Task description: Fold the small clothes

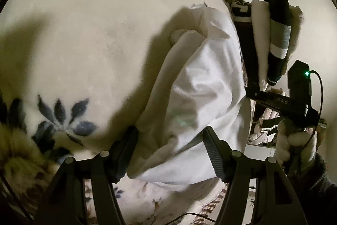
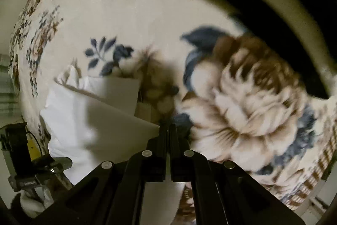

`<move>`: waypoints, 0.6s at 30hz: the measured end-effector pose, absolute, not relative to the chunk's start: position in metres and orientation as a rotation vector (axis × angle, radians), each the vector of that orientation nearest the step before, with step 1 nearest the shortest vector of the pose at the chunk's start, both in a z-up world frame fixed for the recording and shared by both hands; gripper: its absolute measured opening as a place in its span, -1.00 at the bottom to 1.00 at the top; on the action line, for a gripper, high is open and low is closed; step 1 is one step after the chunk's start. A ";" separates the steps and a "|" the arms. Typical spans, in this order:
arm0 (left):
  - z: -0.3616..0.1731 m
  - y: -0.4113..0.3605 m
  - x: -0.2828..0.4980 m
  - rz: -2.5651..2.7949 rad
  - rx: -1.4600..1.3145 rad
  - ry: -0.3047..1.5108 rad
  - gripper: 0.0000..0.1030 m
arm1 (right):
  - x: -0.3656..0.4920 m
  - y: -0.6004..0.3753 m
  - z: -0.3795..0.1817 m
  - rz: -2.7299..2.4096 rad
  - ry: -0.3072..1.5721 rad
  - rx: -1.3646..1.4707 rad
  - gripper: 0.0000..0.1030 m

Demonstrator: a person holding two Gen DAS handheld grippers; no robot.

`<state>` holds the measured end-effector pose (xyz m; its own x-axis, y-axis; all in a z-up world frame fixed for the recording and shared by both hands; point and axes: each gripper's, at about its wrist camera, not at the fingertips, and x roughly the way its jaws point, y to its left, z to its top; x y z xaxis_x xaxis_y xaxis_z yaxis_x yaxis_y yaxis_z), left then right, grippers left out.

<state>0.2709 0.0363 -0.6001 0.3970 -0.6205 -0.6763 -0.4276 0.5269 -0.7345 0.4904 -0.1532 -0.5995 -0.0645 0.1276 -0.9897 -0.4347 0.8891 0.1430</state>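
I am working over a bed covered by a cream blanket [image 1: 94, 35] printed with blue leaves and large brown flowers. My left gripper [image 1: 168, 153] is holding its fingers [image 1: 212, 153] spread, and a bunched white garment [image 1: 200, 85] is lying between them, its folds filling the gap; I cannot tell whether the pads are pressing on it. The garment is stretching away toward the far right, where a folded stack of dark and pale clothes [image 1: 278, 35] is sitting at the blanket's edge. My right gripper [image 2: 167, 130] is pointing down at the bed with its fingers pressed together, their tips sitting at the right edge of the white garment [image 2: 88, 115]; whether cloth is caught between them I cannot tell. In the left view, my gloved right hand [image 1: 294, 144] is gripping that tool's handle.
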 end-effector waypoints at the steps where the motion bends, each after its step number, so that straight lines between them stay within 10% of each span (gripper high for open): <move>1: -0.599 0.037 0.270 -0.160 -1.084 1.219 0.21 | 0.492 -0.154 -0.602 0.471 1.595 -0.219 -0.93; 5: -0.593 0.038 0.270 -0.171 -1.092 1.199 0.21 | 0.492 -0.188 -0.582 0.443 1.620 0.015 -0.17; 10: -0.594 0.036 0.274 -0.169 -1.086 1.200 0.21 | 0.475 -0.225 -0.576 0.406 1.656 0.198 -0.03; 13: -0.599 0.033 0.275 -0.158 -1.059 1.224 0.21 | 0.466 -0.232 -0.601 0.383 1.705 0.288 -0.07; 14: -0.601 0.033 0.273 -0.158 -1.054 1.233 0.21 | 0.462 -0.231 -0.607 0.389 1.698 0.299 -0.23; 15: -0.603 0.033 0.271 -0.158 -1.045 1.242 0.21 | 0.458 -0.227 -0.607 0.375 1.669 0.287 -0.81; 18: -0.606 0.035 0.266 -0.166 -1.048 1.250 0.20 | 0.459 -0.204 -0.593 0.316 1.549 0.176 -0.85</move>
<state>0.2659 0.0347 -0.6056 0.3679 -0.6216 -0.6916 -0.4198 0.5526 -0.7200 0.4589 -0.2042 -0.5935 -0.0073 0.3084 -0.9512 -0.0888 0.9473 0.3078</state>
